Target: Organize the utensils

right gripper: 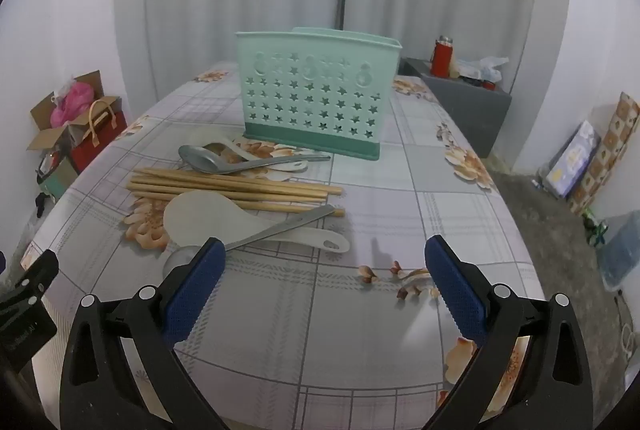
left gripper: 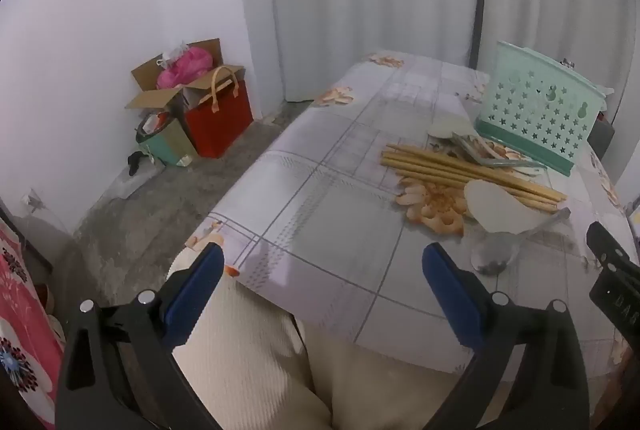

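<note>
white curtains hang behind a counter [right gripper: 400, 189] covered with a grey checked cloth with orange flowers. the left tongs [left gripper: 322, 262] and the right tongs [right gripper: 322, 256] both stand wide apart with nothing between them.

ahead of the right tongs and a bit to their left lies the pile to sort: a bunch of long tan wooden chopsticks [right gripper: 236, 185], a flat white plastic rice paddle [right gripper: 200, 216] lying on top of them, a shiny metal spoon [right gripper: 208, 159] beyond the sticks, and a second metal spoon [right gripper: 276, 228] crossing the paddle's handle. further ahead stands the tall mint green plastic utensil holder with star holes [right gripper: 316, 93], upright.

i think the trouble is the pile. the things lie across each other, so pulling one out could drag or roll the others, and round sticks may roll off. the holder looks light, so a hard bump could tip it.

the right view shows the whole pile and the holder's front. the left view shows the pile off to the right of its tongs, the counter's near left edge, cream trousers [left gripper: 248, 362] below, and a red bag [left gripper: 220, 117] on the floor.
</note>
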`<state>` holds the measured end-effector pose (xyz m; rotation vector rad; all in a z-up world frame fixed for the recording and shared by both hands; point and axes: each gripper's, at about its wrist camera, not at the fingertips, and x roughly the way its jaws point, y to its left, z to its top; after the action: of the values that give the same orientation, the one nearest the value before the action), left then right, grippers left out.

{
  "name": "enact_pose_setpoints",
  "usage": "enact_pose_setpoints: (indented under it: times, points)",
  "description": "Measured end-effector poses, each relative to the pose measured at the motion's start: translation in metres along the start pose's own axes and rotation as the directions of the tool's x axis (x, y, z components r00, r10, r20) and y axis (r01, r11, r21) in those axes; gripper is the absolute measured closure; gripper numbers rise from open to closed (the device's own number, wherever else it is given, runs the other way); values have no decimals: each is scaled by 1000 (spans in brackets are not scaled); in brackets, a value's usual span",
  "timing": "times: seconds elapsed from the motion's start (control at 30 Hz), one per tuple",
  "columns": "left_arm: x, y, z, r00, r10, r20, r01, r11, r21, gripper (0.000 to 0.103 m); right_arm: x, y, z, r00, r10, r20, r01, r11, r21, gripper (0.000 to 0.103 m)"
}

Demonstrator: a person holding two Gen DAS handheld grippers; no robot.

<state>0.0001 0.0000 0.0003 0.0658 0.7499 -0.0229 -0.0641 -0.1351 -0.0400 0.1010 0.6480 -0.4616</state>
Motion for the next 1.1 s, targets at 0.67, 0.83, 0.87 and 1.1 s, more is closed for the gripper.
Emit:
enact_pose_setpoints:
  times: [0.67,0.83,0.87,1.1]
  points:
    - [0,-1,6,1000,1,-5,-1,1000,4,6,-1,2,-2,1000,-4,1,4,1000,0,8]
    - [2,1,4,1000,1,-1,-1,1000,3,6,-1,1,-1,1000,-2,0,2,1000,1,8]
    - [2,0,5,1000,2,0,-2,1000,4,6,0,2,-1,1000,-3,-1,3,1000,1,8]
    - [2,1,3,1000,0,1,0,1000,0,6,1,2,-1,1000,-3,-1,3,1000,0,8]
